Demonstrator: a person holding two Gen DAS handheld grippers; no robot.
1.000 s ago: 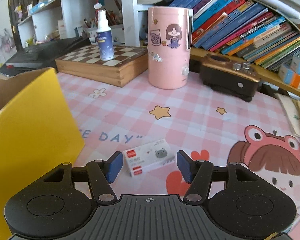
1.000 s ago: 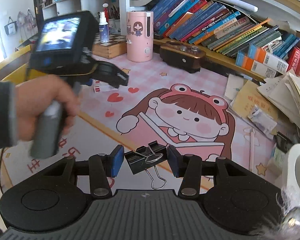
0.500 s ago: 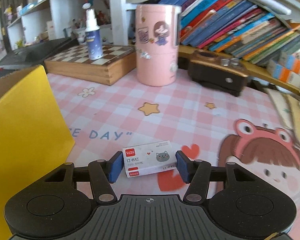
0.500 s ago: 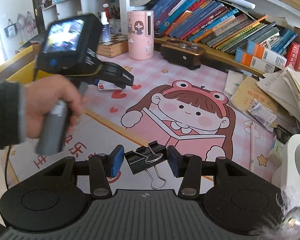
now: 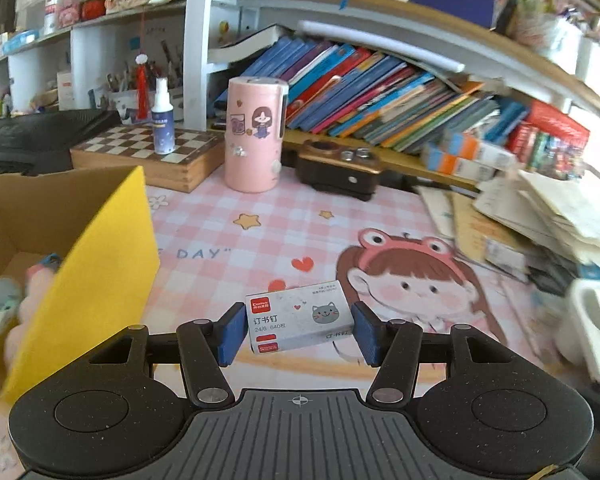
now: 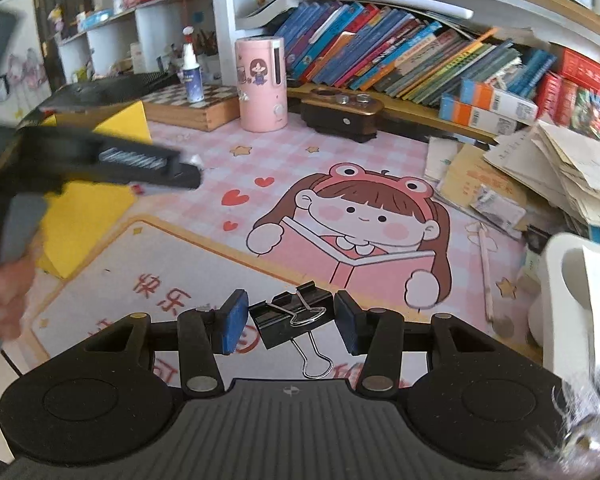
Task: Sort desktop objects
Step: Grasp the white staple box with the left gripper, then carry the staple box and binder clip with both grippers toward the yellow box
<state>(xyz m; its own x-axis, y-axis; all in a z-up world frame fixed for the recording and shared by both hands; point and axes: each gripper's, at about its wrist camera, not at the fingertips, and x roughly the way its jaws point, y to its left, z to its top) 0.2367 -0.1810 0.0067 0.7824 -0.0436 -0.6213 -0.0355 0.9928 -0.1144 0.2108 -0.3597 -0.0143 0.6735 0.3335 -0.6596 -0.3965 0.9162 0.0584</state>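
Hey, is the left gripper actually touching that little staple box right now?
Touching. The left wrist view shows the left gripper with both blue pads pressed against the ends of the staple box.

A pink canister (image 5: pixel 253 135) stands beside a wooden chessboard box (image 5: pixel 148 152).

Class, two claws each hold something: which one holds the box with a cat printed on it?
The left claw: its staple box shows a grey cat; the right claw holds a black binder clip.

Matt cardboard staple box (image 5: pixel 300 320), glossy black metal binder clip (image 6: pixel 290 316), smooth printed mat on worktop (image 6: pixel 380 220).
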